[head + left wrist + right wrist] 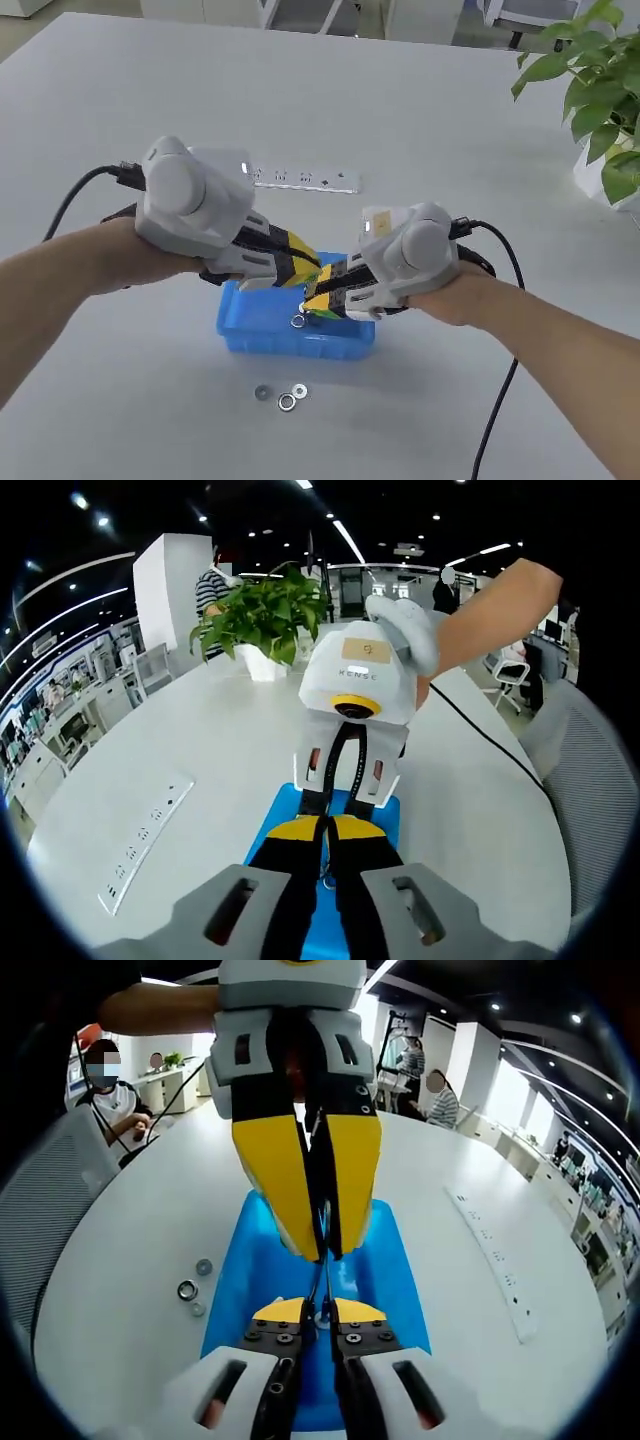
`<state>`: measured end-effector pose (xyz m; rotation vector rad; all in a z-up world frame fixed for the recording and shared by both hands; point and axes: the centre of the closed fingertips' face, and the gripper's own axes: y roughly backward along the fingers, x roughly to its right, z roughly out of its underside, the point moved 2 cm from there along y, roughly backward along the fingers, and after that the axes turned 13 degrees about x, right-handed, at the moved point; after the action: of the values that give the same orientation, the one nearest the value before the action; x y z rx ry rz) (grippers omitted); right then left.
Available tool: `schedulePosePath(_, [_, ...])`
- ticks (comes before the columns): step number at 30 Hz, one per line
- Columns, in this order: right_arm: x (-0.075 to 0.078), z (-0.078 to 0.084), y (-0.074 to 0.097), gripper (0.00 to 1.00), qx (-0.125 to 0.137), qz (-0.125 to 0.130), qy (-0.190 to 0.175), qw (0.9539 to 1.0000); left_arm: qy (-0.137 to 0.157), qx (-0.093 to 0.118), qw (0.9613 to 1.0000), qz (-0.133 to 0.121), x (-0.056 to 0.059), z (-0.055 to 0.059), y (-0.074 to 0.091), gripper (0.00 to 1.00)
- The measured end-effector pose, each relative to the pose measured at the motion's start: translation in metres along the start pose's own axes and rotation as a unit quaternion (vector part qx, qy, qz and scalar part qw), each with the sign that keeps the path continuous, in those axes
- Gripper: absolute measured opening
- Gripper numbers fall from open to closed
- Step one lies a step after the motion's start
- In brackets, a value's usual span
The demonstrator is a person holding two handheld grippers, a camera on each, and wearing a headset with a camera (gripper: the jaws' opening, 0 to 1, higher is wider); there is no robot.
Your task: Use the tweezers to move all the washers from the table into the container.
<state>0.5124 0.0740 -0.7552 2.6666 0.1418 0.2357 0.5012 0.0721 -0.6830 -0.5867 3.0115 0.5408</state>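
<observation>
Left gripper (pixel 327 828), right gripper (pixel 322 1312) clench tweezers (pixel 322 1280) above blue container (pixel 250 328) on grey office table (pixel 400 120).

Blue against pale grey

Blue container (pixel 290 338) on a pale grey table (pixel 400 120); silver washers (pixel 287 401); dark tweezers (pixel 321 1275); left gripper (pixel 310 268) and right gripper (pixel 312 300) white-grey, jaws yellow and black; green plant (pixel 600 90).

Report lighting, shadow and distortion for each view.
Head view: soft even light, faint shadow around the blue container, washers sharp. Left gripper view: fisheye bends the table, ceiling lamps glare. Right gripper view: same bend on the power strip; tweezers thin but sharp.
</observation>
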Motion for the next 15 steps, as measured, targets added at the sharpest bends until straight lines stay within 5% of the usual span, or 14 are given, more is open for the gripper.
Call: schedulePosePath(15, [0.0024, -0.0002, 0.002, 0.12, -0.011, 0.009, 0.005, 0.9999, -0.008, -0.002, 0.9999, -0.008, -0.0036, -0.0012, 0.0019, 0.05])
